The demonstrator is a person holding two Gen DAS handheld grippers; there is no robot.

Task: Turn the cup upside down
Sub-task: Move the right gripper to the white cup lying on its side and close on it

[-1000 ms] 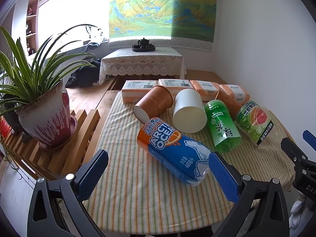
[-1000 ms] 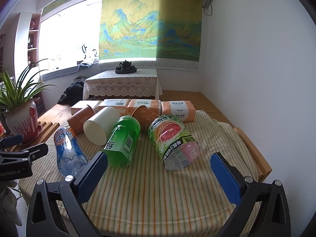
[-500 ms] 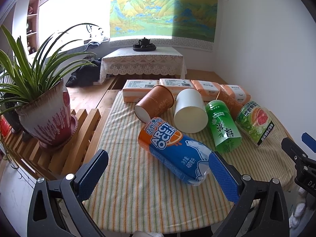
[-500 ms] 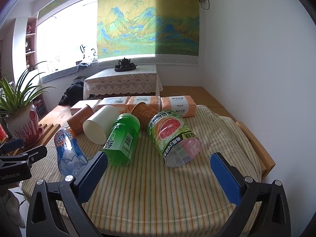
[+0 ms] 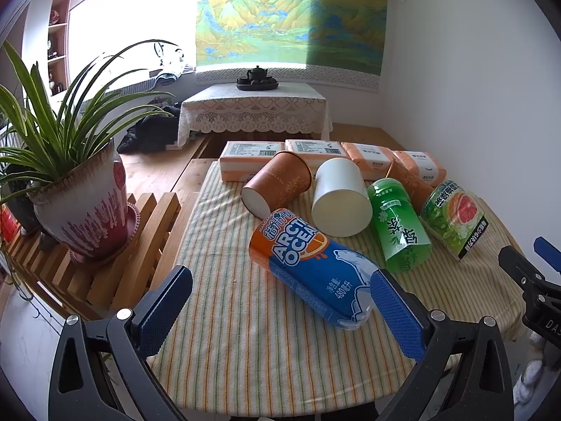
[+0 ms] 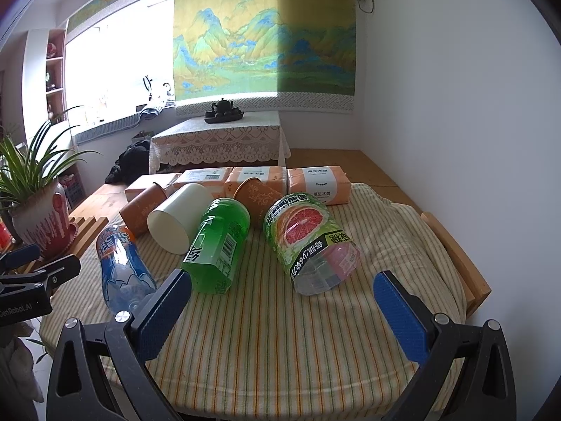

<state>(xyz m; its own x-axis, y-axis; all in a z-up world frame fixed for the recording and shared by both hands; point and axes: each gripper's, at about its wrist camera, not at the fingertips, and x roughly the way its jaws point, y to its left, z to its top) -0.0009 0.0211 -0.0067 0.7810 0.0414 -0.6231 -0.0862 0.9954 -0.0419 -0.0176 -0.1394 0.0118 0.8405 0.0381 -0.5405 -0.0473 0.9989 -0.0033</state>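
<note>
Several cups lie on their sides on the striped cloth. A blue Arctic Ocean bottle-cup [image 5: 315,270] lies closest to my left gripper [image 5: 280,312], which is open and empty just in front of it. Behind lie a brown paper cup [image 5: 277,184], a white paper cup [image 5: 340,198], a green cup [image 5: 399,228] and a grapefruit-label cup [image 5: 455,217]. My right gripper [image 6: 282,308] is open and empty, short of the green cup [image 6: 217,245] and the grapefruit cup [image 6: 308,242]. A second brown cup [image 6: 256,196] lies behind them.
Orange tissue packs [image 5: 252,156] line the table's far edge. A potted plant [image 5: 80,203] stands on a slatted wooden rack [image 5: 115,266] at the left. The white wall [image 6: 455,122] is on the right. The table's wooden edge [image 6: 455,252] shows past the cloth.
Both grippers have drifted slightly back and up from the table; the cups have not moved. Both stay open.
</note>
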